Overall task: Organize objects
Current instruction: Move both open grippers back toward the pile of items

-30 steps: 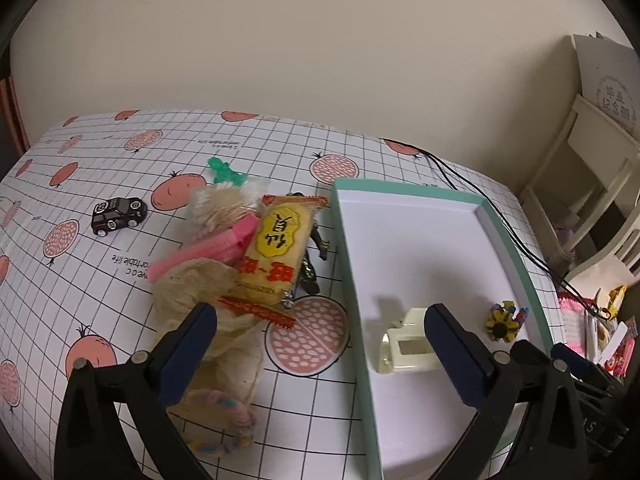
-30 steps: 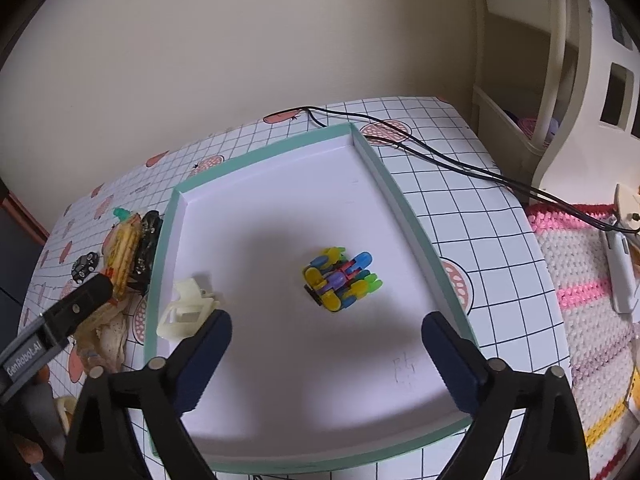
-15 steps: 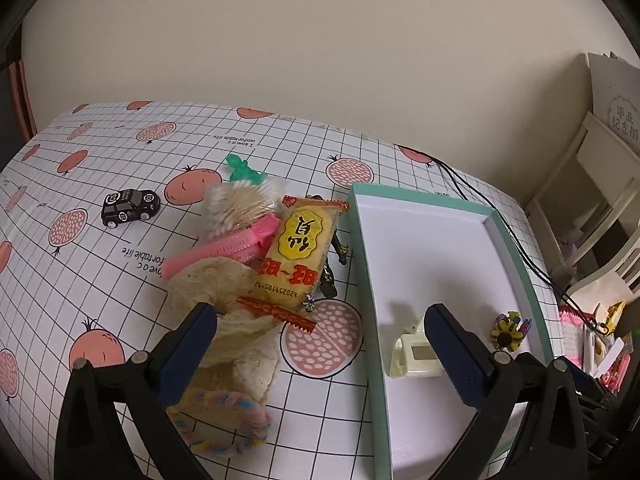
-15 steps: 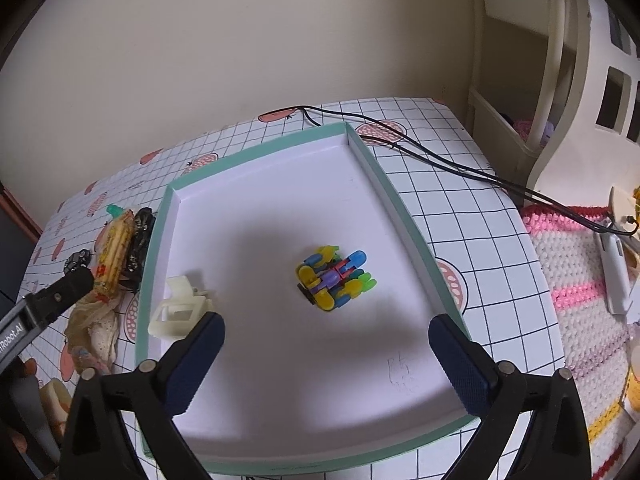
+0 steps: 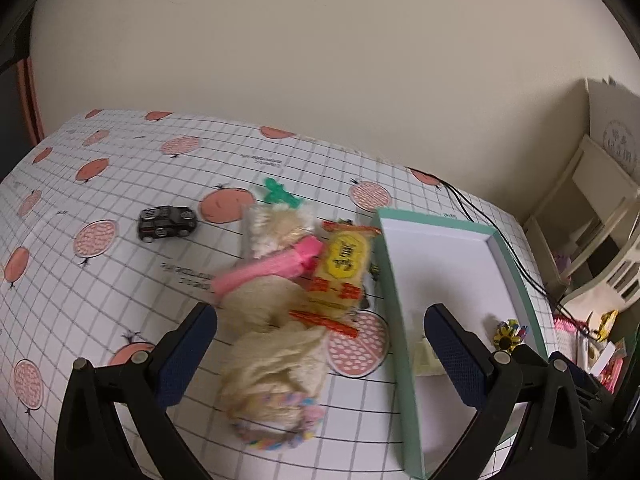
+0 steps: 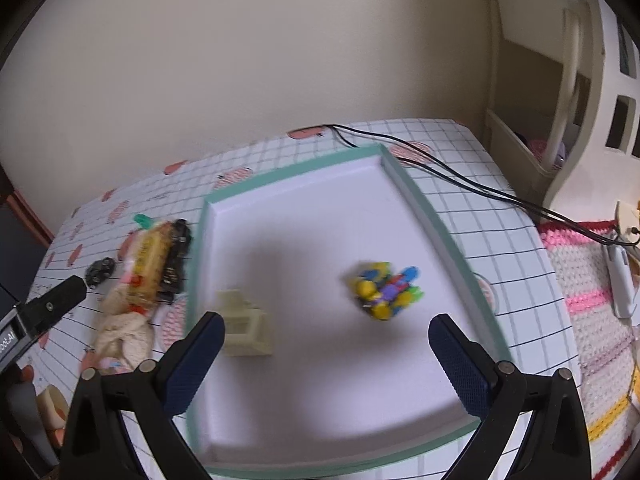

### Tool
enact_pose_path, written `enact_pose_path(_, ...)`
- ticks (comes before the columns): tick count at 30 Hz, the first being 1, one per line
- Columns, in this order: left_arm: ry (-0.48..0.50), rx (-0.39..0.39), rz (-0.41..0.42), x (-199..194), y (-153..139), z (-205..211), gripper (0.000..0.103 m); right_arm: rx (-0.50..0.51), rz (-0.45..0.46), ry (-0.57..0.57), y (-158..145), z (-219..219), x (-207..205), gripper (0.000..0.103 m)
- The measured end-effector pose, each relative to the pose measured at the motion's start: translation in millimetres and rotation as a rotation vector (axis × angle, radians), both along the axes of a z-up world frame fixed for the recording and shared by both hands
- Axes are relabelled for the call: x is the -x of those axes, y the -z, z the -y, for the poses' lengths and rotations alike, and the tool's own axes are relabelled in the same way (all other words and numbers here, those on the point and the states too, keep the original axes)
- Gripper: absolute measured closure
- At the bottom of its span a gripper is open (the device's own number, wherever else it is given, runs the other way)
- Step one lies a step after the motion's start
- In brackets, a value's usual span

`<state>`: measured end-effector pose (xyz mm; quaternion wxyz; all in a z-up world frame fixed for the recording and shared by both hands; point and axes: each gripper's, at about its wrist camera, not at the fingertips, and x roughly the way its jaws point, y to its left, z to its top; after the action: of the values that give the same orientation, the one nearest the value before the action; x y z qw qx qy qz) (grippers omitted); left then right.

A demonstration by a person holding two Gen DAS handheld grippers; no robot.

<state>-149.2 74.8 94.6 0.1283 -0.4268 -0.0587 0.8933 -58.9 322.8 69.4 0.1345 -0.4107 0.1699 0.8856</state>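
Both grippers, left gripper (image 5: pixel 320 344) and right gripper (image 6: pixel 326 344), gape empty. The cream knitted bundle (image 5: pixel 276 356) beside the tray (image 5: pixel 390 280) looks soft, light; best pinched mid-bulk.

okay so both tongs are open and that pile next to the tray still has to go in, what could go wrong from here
1. The pile is tangled: the snack packet lies on the pink comb and the cream cloth, so the left tongs may drag neighbours along.
2. The pile sits against the tray wall, so a lift could catch it.
3. The black cables by the tray's far corner could snag.
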Motion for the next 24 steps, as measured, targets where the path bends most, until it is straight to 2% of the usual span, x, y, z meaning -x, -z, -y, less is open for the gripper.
enact_pose_path(4,-0.037,-0.006,0.001,1,-4,31,0.0,-0.001,-0.047,-0.026,-11,19,6,0.0)
enact_pose_path(9,-0.089,0.058,0.007,7,-1,67,0.0,0.016,-0.098,-0.067,-19,45,16,0.0)
enact_pose_path(13,-0.123,0.067,0.053,13,8,93,0.0,0.036,-0.122,-0.121,-21,71,26,0.0)
enact_pose_path(21,-0.21,0.049,0.169,25,33,125,0.0,0.015,-0.055,-0.259,-5,131,50,0.001)
enact_pose_path(23,-0.218,0.054,0.187,26,39,127,0.0,0.007,-0.011,-0.296,4,143,55,0.004)
enact_pose_path(24,-0.222,0.059,0.196,27,41,127,0.0,0.002,0.015,-0.314,10,148,57,0.009)
